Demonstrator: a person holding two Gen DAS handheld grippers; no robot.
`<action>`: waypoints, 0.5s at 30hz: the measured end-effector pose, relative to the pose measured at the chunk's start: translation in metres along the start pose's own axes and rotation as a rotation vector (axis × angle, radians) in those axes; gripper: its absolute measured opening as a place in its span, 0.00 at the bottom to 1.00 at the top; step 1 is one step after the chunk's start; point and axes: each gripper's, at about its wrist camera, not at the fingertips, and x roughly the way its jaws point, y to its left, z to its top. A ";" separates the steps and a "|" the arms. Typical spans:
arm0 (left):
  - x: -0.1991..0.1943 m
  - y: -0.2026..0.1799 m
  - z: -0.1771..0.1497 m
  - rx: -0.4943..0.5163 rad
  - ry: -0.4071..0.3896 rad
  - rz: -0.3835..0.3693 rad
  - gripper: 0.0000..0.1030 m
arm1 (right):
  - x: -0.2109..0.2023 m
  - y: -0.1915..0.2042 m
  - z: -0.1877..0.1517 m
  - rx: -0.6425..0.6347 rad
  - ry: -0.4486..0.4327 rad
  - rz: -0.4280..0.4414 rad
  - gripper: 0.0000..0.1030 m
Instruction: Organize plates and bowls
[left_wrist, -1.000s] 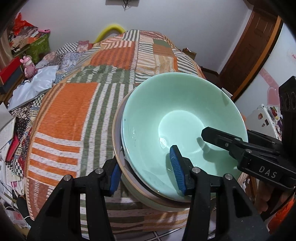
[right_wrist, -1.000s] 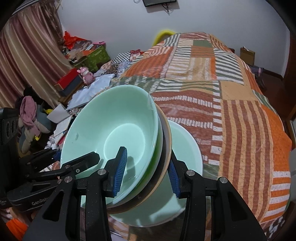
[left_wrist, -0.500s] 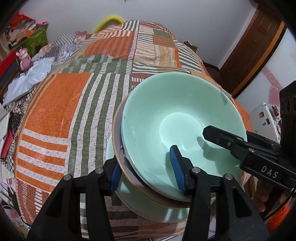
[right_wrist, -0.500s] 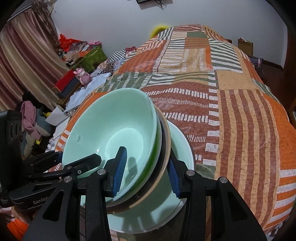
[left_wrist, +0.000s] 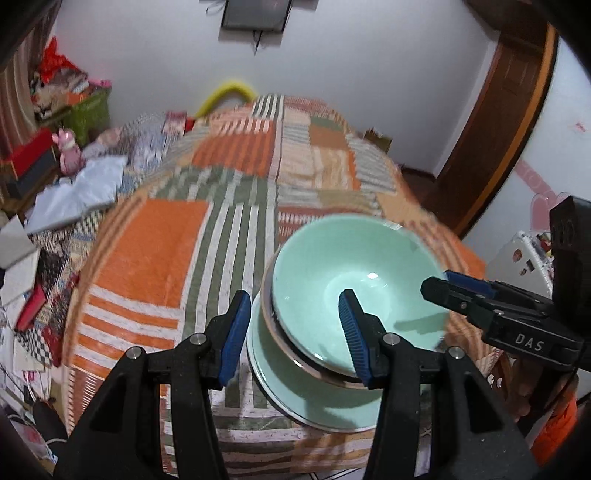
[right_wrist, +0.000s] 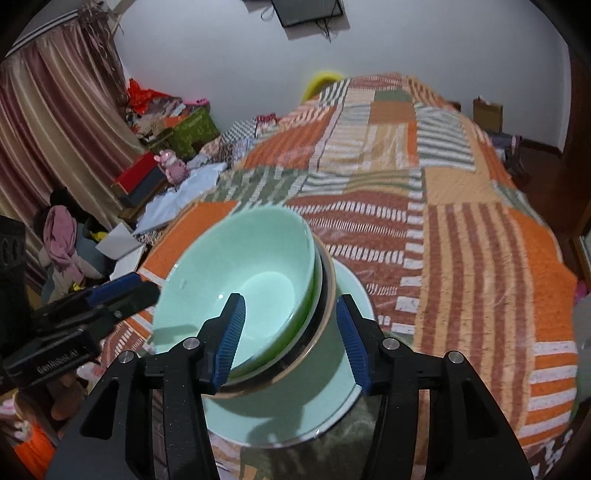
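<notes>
Between our two hand-held grippers sits the bowl stack (left_wrist: 354, 280) on the bed (left_wrist: 155, 236); left (left_wrist: 295, 332) spread, right (right_wrist: 288, 332) opening, neither pinching.

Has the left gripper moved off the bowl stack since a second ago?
Yes. The left gripper has backed away from the bowl stack on the bedspread; its pads no longer clamp it.

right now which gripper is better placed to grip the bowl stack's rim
Right, probably: the right gripper, jaws opening, closely straddles the rim of the bowl stack; the left gripper sits farther back.
</notes>
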 end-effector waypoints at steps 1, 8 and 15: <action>-0.008 -0.002 0.000 0.007 -0.024 -0.002 0.48 | -0.006 0.004 0.000 -0.010 -0.018 -0.002 0.46; -0.067 -0.017 -0.002 0.059 -0.207 0.008 0.49 | -0.061 0.040 -0.004 -0.130 -0.207 -0.043 0.48; -0.121 -0.028 -0.015 0.100 -0.400 0.022 0.65 | -0.105 0.063 -0.011 -0.201 -0.402 -0.066 0.73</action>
